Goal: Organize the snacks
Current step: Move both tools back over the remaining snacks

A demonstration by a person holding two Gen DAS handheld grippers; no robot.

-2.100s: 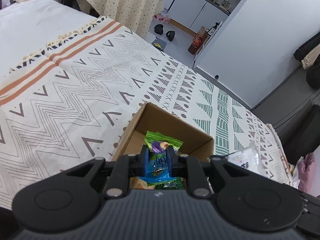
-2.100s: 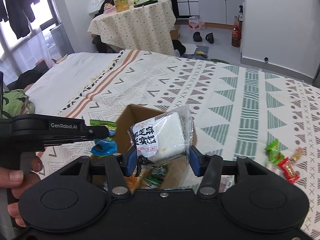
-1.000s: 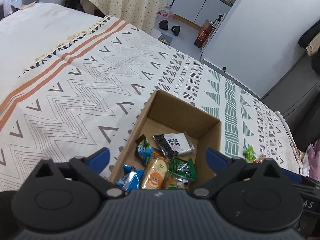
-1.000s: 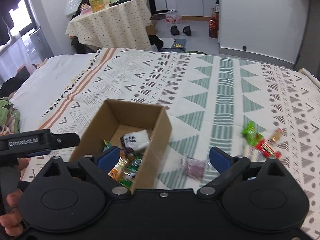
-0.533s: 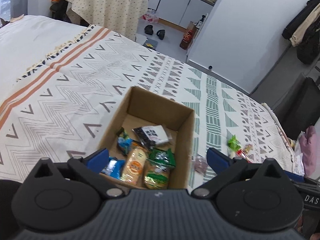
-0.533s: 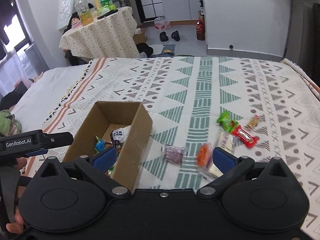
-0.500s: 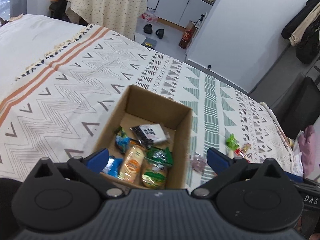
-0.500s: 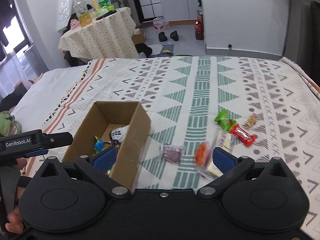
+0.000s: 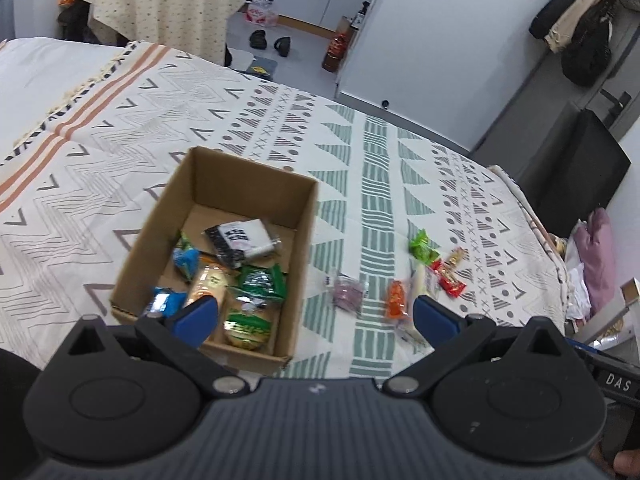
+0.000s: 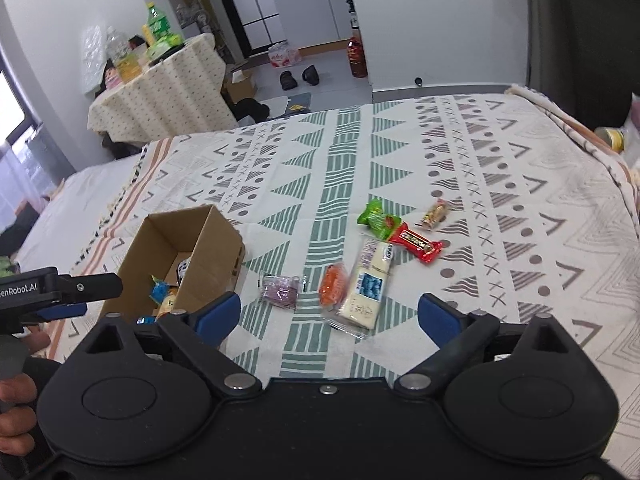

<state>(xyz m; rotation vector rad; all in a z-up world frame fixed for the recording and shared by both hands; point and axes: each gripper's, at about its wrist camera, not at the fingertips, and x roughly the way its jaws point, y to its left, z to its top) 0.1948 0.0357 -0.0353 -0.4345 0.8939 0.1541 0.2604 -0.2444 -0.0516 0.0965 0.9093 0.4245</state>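
An open cardboard box (image 9: 308,216) (image 10: 216,256) sits on the patterned bedspread and holds several snack packets, among them a white-and-black rice cake pack (image 9: 240,236) and a green packet (image 9: 262,280). Loose snacks lie on the bed right of the box: a purple packet (image 10: 280,290), an orange one (image 10: 333,280), a long white bar (image 10: 366,284), a red bar (image 10: 416,242), a green packet (image 10: 376,216) and a small gold candy (image 10: 436,212). My left gripper (image 9: 314,318) is open and empty above the box's near right corner. My right gripper (image 10: 328,314) is open and empty above the loose snacks.
The bedspread (image 10: 500,240) ends at the bed's edge on the right. Behind the bed are a round table with a dotted cloth (image 10: 160,92), shoes on the floor (image 10: 296,76) and a white wall. The left gripper shows at the right wrist view's left edge (image 10: 60,292).
Both grippers let go of their packets over the box, opened, then swung right. The rice cake pack now lies in the box, and the loose snacks have come into view.
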